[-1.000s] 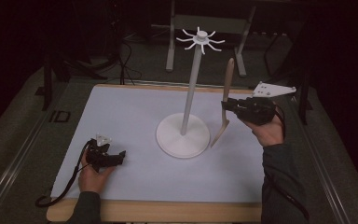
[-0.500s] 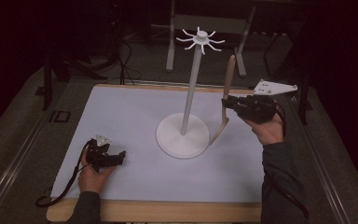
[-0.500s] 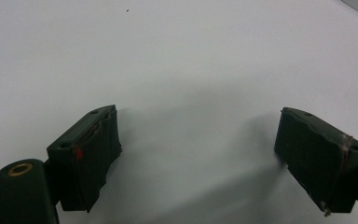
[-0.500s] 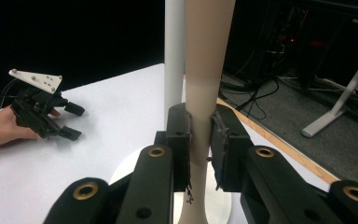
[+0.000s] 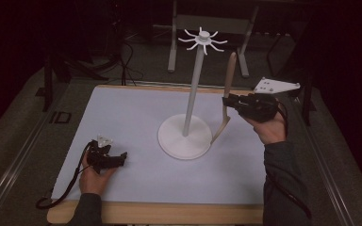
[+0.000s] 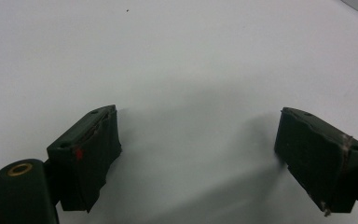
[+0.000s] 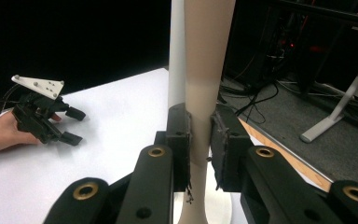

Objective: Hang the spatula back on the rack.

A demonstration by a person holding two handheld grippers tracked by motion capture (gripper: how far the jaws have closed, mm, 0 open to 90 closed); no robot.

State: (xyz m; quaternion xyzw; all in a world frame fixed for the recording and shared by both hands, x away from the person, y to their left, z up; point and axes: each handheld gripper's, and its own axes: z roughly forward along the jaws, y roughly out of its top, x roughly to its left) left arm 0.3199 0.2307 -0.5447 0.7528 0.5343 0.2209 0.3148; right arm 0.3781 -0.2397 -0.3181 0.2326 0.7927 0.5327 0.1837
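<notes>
A white stand point(image 5: 185, 141) with a round base, a tall pole and a ring of hooks point(image 5: 201, 39) on top rises from the middle of the white mat. My right gripper point(image 5: 225, 102) is shut on a long wooden utensil point(image 5: 227, 80), held nearly upright just right of the pole. Its lower end hangs by the base's right edge. In the right gripper view the pads point(image 7: 182, 135) clamp the utensil point(image 7: 205, 56), with the pole point(image 7: 177, 51) right behind it. My left gripper point(image 5: 122, 157) rests on the mat at the front left, open and empty point(image 6: 198, 116).
The white mat point(image 5: 132, 113) lies on a wooden board whose edge point(image 5: 155, 212) runs along the front. Metal frame legs point(image 5: 172, 52) and cables point(image 5: 127, 61) stand on the dark floor behind the table. The left gripper point(image 7: 72, 126) shows far off in the right gripper view.
The right gripper has edged slightly up and toward the stand with the wooden utensil. The left hand and gripper have not moved.
</notes>
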